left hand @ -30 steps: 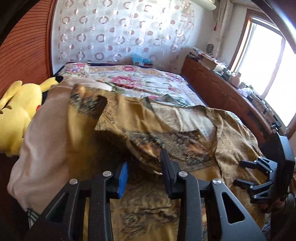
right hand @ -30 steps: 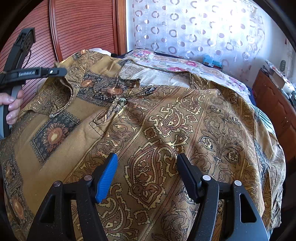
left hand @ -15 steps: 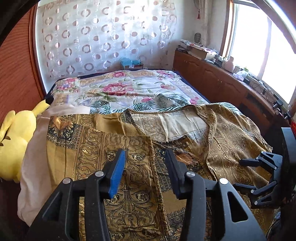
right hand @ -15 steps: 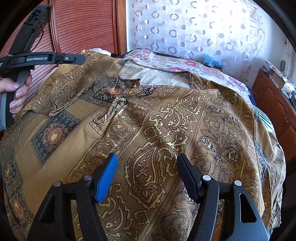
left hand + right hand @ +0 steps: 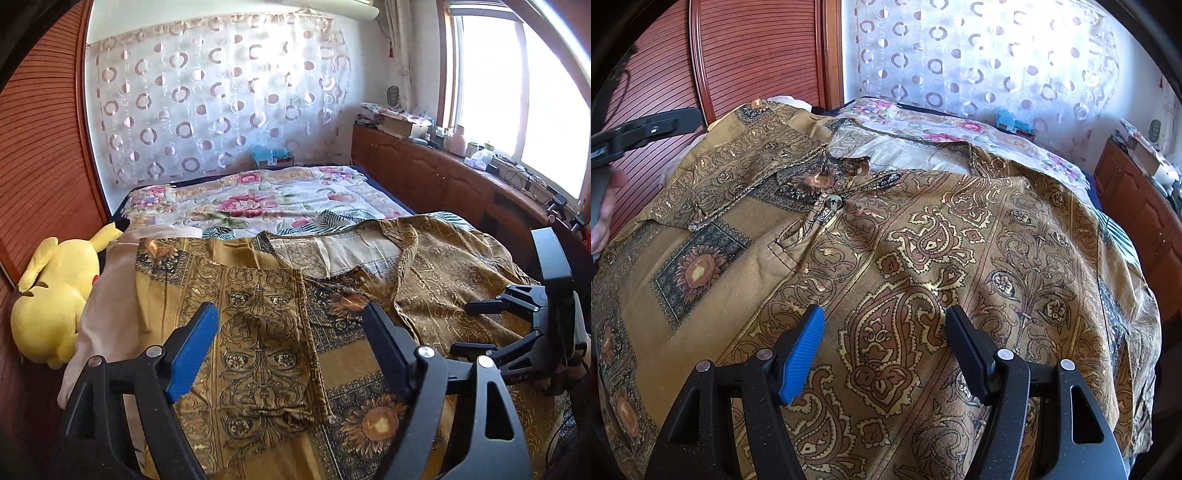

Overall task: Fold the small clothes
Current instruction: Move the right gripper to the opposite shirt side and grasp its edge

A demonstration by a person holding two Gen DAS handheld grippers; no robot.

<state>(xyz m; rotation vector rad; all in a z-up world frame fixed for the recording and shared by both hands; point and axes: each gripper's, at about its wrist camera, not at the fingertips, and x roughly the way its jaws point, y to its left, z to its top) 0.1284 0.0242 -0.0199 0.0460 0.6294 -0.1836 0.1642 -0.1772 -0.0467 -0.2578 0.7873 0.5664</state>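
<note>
A gold-brown patterned shirt (image 5: 258,332) lies spread on the bed, front up, with its left sleeve (image 5: 258,350) folded in over the body. It fills the right wrist view (image 5: 905,258), where a button (image 5: 833,201) shows below the collar. My left gripper (image 5: 291,332) is open and empty above the folded sleeve. My right gripper (image 5: 884,326) is open and empty above the shirt's right half. The right gripper also shows at the right edge of the left wrist view (image 5: 480,325). Part of the left gripper's body shows at the left of the right wrist view.
A floral quilt (image 5: 258,199) covers the far bed. A yellow plush toy (image 5: 51,306) lies at the left by the red wooden headboard (image 5: 40,147). A pinkish cloth (image 5: 107,280) lies under the shirt's left side. A wooden cabinet (image 5: 443,177) with clutter runs under the window.
My left gripper let go of the sleeve, which now lies folded over the shirt, then opened wider and pulled back. The right gripper has not moved.
</note>
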